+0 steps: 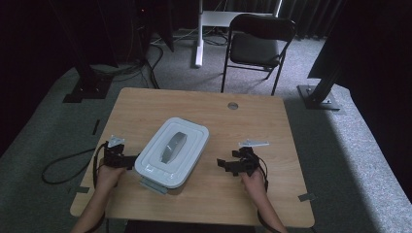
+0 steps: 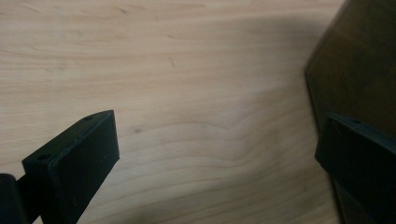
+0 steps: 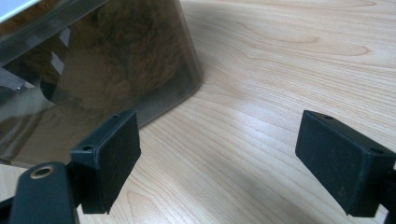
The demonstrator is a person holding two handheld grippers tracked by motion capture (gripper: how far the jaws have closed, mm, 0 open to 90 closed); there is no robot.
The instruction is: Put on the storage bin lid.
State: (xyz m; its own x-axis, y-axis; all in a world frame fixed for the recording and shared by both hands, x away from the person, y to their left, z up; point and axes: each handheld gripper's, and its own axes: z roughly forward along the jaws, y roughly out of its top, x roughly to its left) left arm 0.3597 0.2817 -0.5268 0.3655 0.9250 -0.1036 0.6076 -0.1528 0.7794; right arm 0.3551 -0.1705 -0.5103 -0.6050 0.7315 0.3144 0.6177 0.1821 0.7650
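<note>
From the high view, a box (image 1: 172,151) with a white lid and grey handle sits slantwise on the wooden table (image 1: 252,124), left of the middle. The left gripper (image 1: 130,161) is just beside the box's left end; the right gripper (image 1: 224,165) lies well apart on the other side.

In the left gripper view, the jaws stand wide over bare wood, with a dark wall, probably the box (image 2: 359,60), at the right edge.

In the right gripper view, the jaws gape wide and empty; the clear-walled box (image 3: 102,60), something brown and furry inside, is near the left jaw.
</note>
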